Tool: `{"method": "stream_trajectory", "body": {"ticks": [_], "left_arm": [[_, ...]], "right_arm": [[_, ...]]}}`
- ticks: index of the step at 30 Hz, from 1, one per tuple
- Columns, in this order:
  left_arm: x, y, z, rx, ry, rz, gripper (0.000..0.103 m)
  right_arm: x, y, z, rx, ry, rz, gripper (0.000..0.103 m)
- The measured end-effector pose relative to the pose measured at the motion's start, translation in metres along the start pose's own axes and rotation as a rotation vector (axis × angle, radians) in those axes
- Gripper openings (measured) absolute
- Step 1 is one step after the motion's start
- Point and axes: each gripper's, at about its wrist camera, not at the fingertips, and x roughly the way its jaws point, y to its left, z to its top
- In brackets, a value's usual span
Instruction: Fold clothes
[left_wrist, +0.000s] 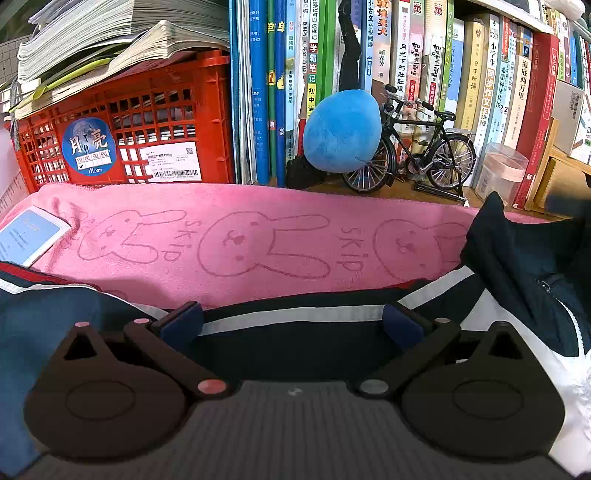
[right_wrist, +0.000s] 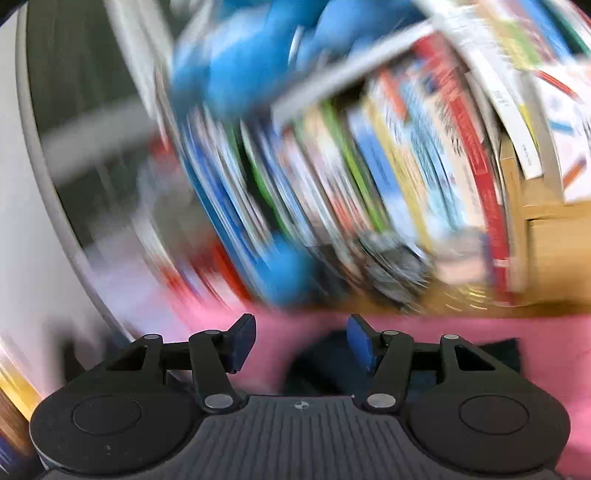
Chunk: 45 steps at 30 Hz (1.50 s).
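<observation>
The left claw (left_wrist: 291, 323) stands released, its blue pads wide apart over the navy jacket (left_wrist: 295, 343); the pads seem to rest on the cloth without pinching it. The jacket, with white and red stripes, lies along the near edge of the counter on a pink rabbit-print towel (left_wrist: 258, 240); its collar rises at the right and both its ends are cut off by the frame. Behind the towel, along the far edge, stand a red crate (left_wrist: 129, 125), a row of books (left_wrist: 480, 92), a blue plush ball (left_wrist: 341, 131) and a model bicycle (left_wrist: 417, 155). The right claw (right_wrist: 301, 343) is released too, nothing between its pads; its view is heavily blurred, and a dark patch below it is probably the jacket.
</observation>
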Motion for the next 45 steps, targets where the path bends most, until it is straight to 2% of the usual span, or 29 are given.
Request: {"method": "stream_trajectory", "body": {"ticks": [2,3,6,8,9,10,12,17,21,23,26,27,29,30,32,35,38,40,41,43,44,45], "left_arm": [[0.000,0.000,0.000,0.000,0.000,0.000,0.103],[0.000,0.000,0.000,0.000,0.000,0.000,0.103],[0.000,0.000,0.000,0.000,0.000,0.000,0.103],[0.000,0.000,0.000,0.000,0.000,0.000,0.103],[0.000,0.000,-0.001,0.000,0.000,0.000,0.103],[0.000,0.000,-0.001,0.000,0.000,0.000,0.103],[0.000,0.000,-0.001,0.000,0.000,0.000,0.103],[0.000,0.000,0.000,-0.001,0.000,0.001,0.103],[0.000,0.000,-0.001,-0.001,-0.001,-0.001,0.103],[0.000,0.000,-0.001,-0.001,-0.001,-0.001,0.103],[0.000,0.000,0.000,-0.002,-0.001,-0.002,0.103],[0.000,0.000,-0.001,-0.001,-0.001,-0.002,0.103],[0.000,0.000,-0.001,-0.001,-0.001,-0.002,0.103],[0.000,0.000,-0.001,-0.001,-0.001,-0.003,0.103],[0.000,0.000,0.000,-0.001,-0.001,-0.003,0.103],[0.000,0.000,-0.001,0.000,-0.001,-0.003,0.103],[0.000,0.001,-0.001,0.000,-0.001,-0.003,0.103],[0.000,0.001,-0.001,0.000,-0.001,-0.003,0.103],[0.000,0.001,0.000,0.000,-0.001,-0.003,0.103],[0.000,0.001,0.000,0.000,-0.001,-0.003,0.103],[0.000,0.001,0.000,0.000,-0.001,-0.003,0.103],[0.001,0.001,0.000,0.000,-0.001,-0.003,0.103]], "right_arm": [[0.018,0.011,-0.005,-0.119,0.128,-0.061,0.056],[0.026,0.015,-0.009,-0.154,0.162,-0.064,0.056],[0.046,0.024,-0.014,-0.198,0.193,-0.088,0.055],[0.054,0.029,-0.010,-0.175,0.180,-0.096,0.044],[0.058,0.031,-0.009,-0.161,0.178,-0.098,0.025],[0.060,0.035,-0.009,-0.154,0.176,-0.103,0.018],[0.059,0.043,-0.012,-0.189,0.179,-0.129,0.012],[0.042,0.060,-0.014,-0.233,0.135,-0.227,0.010],[0.022,0.056,-0.005,-0.218,0.072,-0.368,0.009],[0.015,0.054,-0.002,-0.211,0.067,-0.395,0.009],[0.017,0.063,-0.005,-0.281,0.040,-0.455,0.010],[0.020,0.068,-0.005,-0.301,0.023,-0.506,0.009],[0.029,0.075,-0.008,-0.364,-0.025,-0.685,0.010],[0.032,0.071,-0.007,-0.373,-0.037,-0.726,0.011],[0.027,0.059,-0.002,-0.288,-0.005,-0.604,0.014],[0.014,0.053,-0.005,-0.176,0.017,-0.373,0.016],[-0.001,0.065,-0.010,-0.208,-0.047,-0.238,0.016],[-0.014,0.064,-0.010,-0.168,-0.105,-0.157,0.018],[-0.018,0.062,-0.010,-0.157,-0.100,-0.091,0.018],[-0.018,0.063,-0.011,-0.173,-0.038,0.007,0.019],[-0.016,0.065,-0.013,-0.196,0.008,0.036,0.019],[-0.013,0.070,-0.018,-0.234,0.051,0.029,0.023]]}}
